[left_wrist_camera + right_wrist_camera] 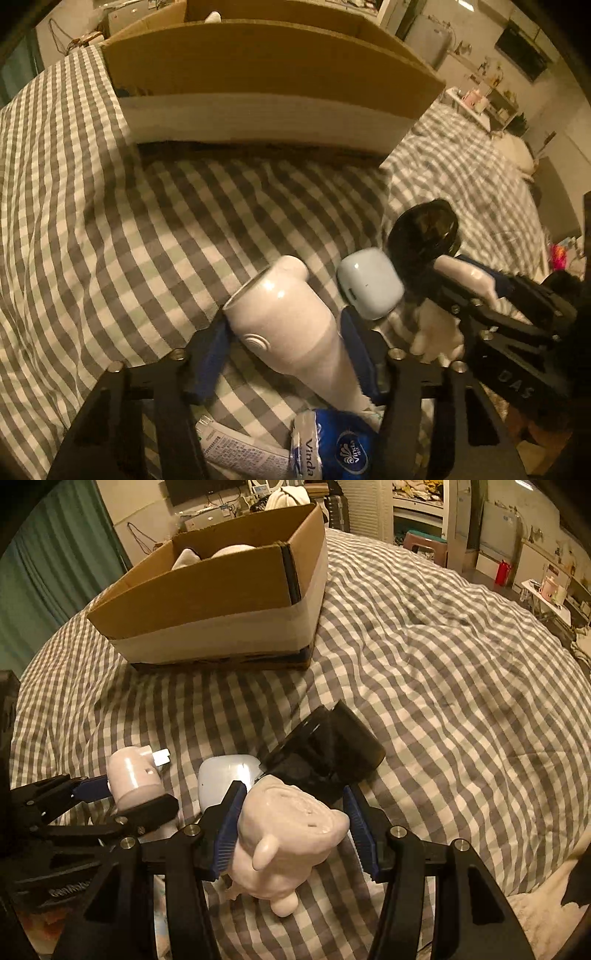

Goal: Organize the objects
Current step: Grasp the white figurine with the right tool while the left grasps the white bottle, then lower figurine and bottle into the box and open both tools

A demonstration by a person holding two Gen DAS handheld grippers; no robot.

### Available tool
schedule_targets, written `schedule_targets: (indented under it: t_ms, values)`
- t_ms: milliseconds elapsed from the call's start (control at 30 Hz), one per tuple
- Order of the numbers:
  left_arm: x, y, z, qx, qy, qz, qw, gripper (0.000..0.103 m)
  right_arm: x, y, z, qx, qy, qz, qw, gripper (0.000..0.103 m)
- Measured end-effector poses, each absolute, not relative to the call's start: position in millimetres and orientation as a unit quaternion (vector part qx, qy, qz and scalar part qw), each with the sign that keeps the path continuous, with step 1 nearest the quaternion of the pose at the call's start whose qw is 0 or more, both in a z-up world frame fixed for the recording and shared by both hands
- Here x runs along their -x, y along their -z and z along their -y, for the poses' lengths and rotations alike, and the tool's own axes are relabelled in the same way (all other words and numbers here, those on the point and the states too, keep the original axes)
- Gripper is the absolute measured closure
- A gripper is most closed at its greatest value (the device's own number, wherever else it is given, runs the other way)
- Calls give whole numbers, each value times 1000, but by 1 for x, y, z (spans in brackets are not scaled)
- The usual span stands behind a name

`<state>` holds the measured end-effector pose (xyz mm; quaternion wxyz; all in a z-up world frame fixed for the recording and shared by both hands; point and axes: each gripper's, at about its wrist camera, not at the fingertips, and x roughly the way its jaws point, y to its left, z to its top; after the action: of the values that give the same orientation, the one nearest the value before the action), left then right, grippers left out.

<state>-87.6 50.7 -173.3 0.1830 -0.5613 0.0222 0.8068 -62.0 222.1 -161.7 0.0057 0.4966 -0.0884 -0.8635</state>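
Inspector: Start with the bed (424,646). Grey-and-white check cover, wrinkled. It carries everything you are working on.

Operator: And the box?

Inspector: Your cardboard box (221,602) stands open at the far side of the bed, white band round its lower wall. Pale items lie inside; I cannot tell what they are.

Operator: My left tool?

Inspector: Your left tool (284,332) has its blue pads either side of a white hair dryer (288,314). The left pad touches the body. The right pad looks to be against it, but the contact is hidden, so I cannot tell that the grip is closed. The nozzle points away toward the box.

Operator: The right?

Inspector: Your right tool (291,827) stands wide around a pale pink pig figurine (291,834). The left pad touches it; the right pad stands apart. The figurine rests on the bed.

Operator: Smaller items?

Inspector: A black glossy jar (328,753) lies tipped just beyond the figurine. A light blue earbud case (369,288) sits between the dryer and the jar. Below your left tool lie a blue Vinda tissue pack (332,450) and a white tube (236,446).
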Motion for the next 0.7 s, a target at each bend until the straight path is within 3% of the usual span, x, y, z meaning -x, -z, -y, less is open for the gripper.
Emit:
schedule_targets:
  t_ms: [467, 700]
  values:
    - [89, 119, -41, 501, -847, 12, 180, 49, 55, 128, -211, -448, 892, 63, 13, 49]
    - [97, 96, -37, 461, -878, -2, 133, 49, 56, 106, -208, -425, 903, 54, 16, 49]
